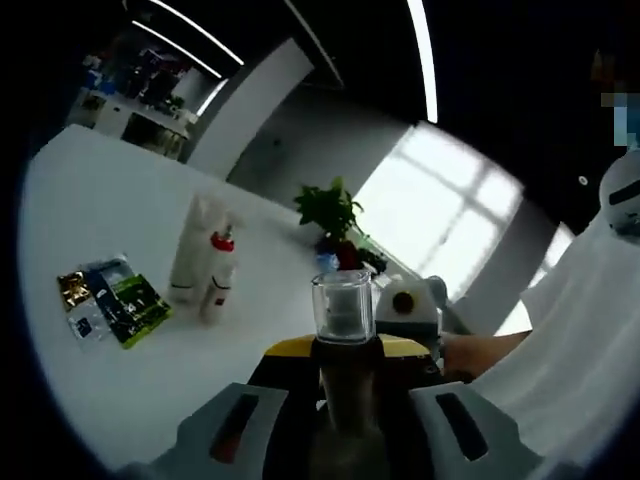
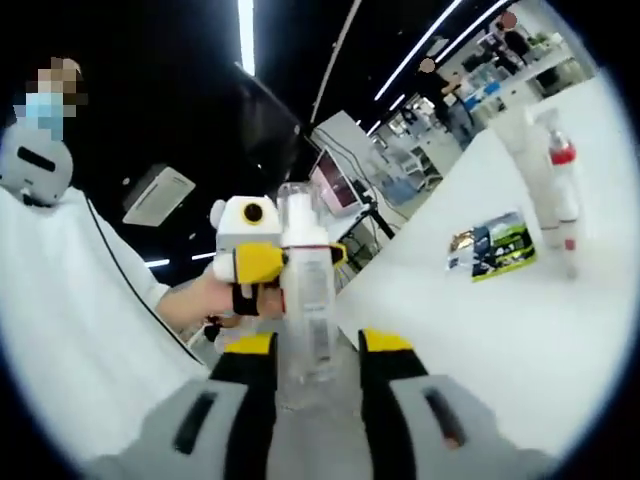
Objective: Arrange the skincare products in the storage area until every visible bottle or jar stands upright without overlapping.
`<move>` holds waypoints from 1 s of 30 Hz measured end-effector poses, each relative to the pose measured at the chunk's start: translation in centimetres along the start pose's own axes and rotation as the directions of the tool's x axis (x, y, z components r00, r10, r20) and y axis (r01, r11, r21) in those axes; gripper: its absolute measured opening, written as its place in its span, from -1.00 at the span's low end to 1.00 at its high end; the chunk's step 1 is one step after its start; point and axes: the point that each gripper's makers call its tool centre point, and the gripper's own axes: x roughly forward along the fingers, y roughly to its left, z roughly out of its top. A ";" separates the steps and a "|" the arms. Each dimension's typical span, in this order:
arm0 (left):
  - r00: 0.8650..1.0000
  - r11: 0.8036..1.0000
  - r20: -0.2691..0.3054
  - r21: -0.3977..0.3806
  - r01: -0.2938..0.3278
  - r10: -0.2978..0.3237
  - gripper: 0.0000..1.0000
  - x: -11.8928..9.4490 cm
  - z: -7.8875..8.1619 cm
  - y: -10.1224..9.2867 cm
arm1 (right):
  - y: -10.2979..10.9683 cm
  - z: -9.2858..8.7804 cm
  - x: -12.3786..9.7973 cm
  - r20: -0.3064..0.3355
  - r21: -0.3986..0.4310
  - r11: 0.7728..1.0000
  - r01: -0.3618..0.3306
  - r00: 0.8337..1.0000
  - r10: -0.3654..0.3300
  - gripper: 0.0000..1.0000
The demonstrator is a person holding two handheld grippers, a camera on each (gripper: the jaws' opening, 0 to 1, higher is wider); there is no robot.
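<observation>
Both tools grip the same clear pump bottle point(image 2: 305, 290), lifted off the white bench point(image 2: 520, 330). In the right gripper view the right tool point(image 2: 312, 365) has its yellow-tipped jaws pressed in against the lower body, while the left tool point(image 2: 262, 262) comes in from the left, clamped around its upper part just below the cap. The bottle is see-through plastic with a white pump inside a transparent domed cap. In the left gripper view the cap point(image 1: 342, 305) rises just above the left tool point(image 1: 345, 400), whose jaws hide the body; the cap looks like a small clear cup with pale contents.

Further out on the bench stand a tall white bottle point(image 1: 192, 250) and, just beside it, a slimmer white bottle with a red collar point(image 1: 220, 275), both upright. Near them lie flat sachets point(image 1: 112, 300), green, blue and gold. A potted green plant point(image 1: 330, 215) sits at the far edge.
</observation>
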 end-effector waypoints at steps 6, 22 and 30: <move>0.988 0.983 -0.137 0.175 -0.052 0.077 -0.65 -0.2 -1.1 1.0 | -0.9 2.7 -2.6 0.093 -0.001 0.998 0.065 0.994 -0.064 -0.33; 0.961 0.964 -0.271 0.266 0.011 0.063 -0.65 2.2 -3.7 0.1 | -0.1 5.8 -0.2 0.161 -0.081 0.991 0.105 0.983 -0.090 -0.42; 0.957 0.966 -0.283 0.257 0.017 0.058 -0.65 2.4 -3.9 0.6 | -0.9 5.7 -0.4 0.173 -0.100 0.984 0.146 0.977 -0.127 -0.58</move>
